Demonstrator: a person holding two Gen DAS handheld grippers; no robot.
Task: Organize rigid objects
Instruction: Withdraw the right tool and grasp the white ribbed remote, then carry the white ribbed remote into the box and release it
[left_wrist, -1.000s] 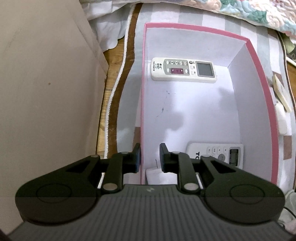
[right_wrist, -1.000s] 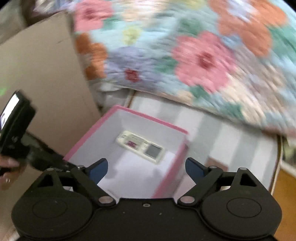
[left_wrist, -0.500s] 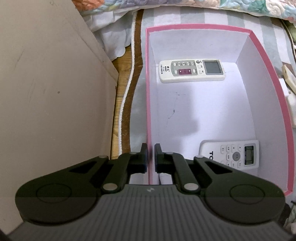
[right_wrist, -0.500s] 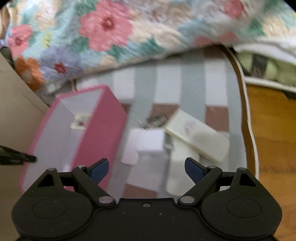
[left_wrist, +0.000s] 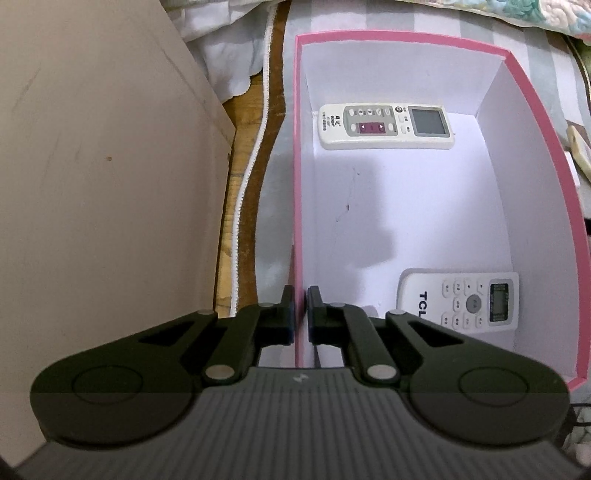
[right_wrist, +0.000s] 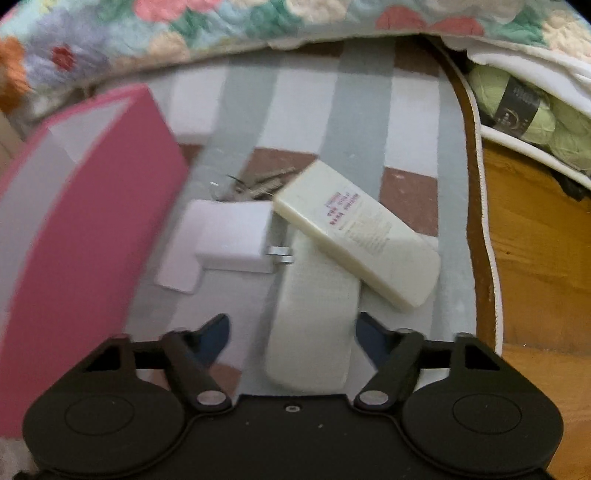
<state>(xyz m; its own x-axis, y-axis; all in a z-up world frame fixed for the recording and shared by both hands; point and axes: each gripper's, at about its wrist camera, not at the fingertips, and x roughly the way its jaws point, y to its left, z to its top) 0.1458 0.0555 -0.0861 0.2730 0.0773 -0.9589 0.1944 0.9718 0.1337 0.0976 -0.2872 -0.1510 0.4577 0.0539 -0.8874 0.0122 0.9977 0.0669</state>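
Pink box (left_wrist: 537, 155) on the striped cloth (right_wrist: 303, 96) holds two white remotes: one with a grey screen (left_wrist: 386, 126) at the far end, a TCL remote (left_wrist: 460, 301) near. Beside the box outside: a white charger block (right_wrist: 231, 236), keys (right_wrist: 255, 184), and a cream remote face-down (right_wrist: 356, 230) lying across another white remote (right_wrist: 314, 317). Left gripper (left_wrist: 301, 310) is pinched onto the box's left wall; right gripper (right_wrist: 293, 336) jaws, just closing, straddle that lower white remote, pads not yet touching.

Matt pink cardboard box (left_wrist: 532, 155), smooth plastic remote (left_wrist: 384, 125), quilted cloth blanket (right_wrist: 229, 26)
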